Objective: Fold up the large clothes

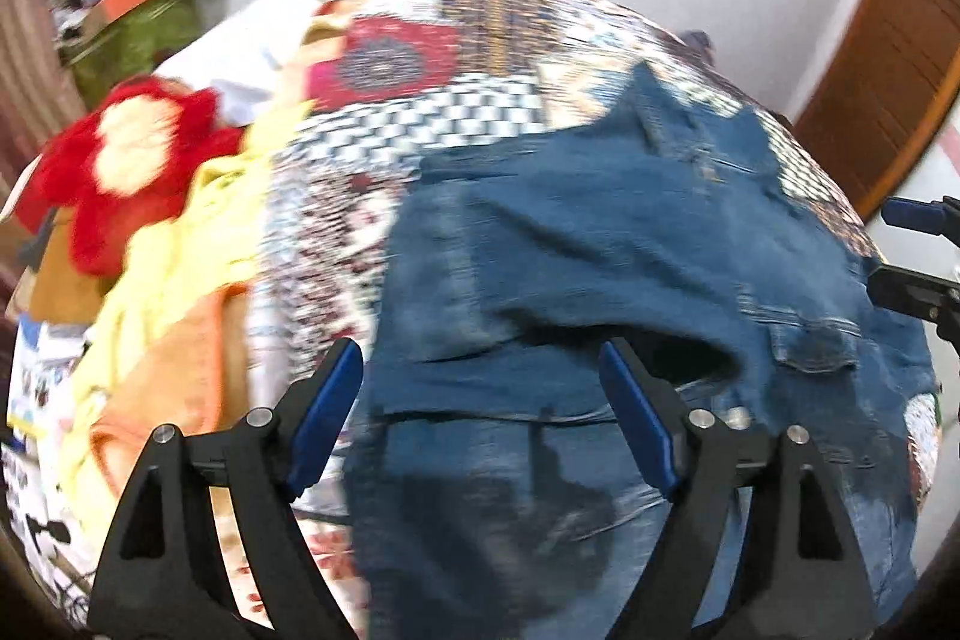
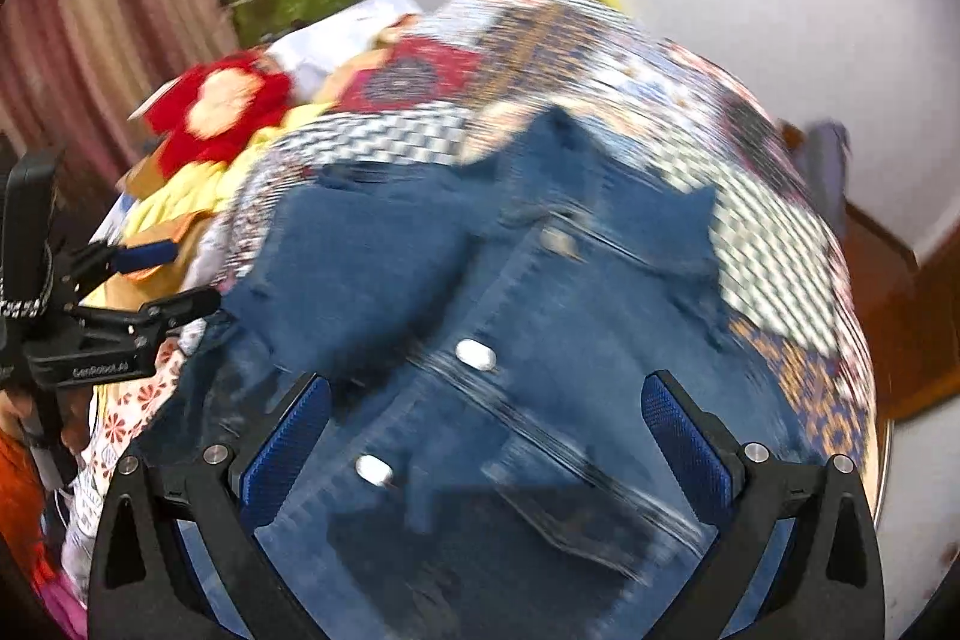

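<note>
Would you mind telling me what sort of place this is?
Probably a bedroom: a patchwork quilt covers what seems a bed, with a denim jacket on it and a curtain beside.

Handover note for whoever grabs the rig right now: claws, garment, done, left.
Left claw: open, holding nothing, over the near edge of the denim jacket.
Right claw: open, holding nothing, over the jacket's button placket, by the metal buttons.
Jacket lies spread but rumpled on the patchwork bedspread; a sleeve looks folded across the front. Yellow clothes and a red plush toy are piled along one edge of the bed.
Done: laid out, perhaps one sleeve in.
Left: grip, fold the rest, smooth.
</note>
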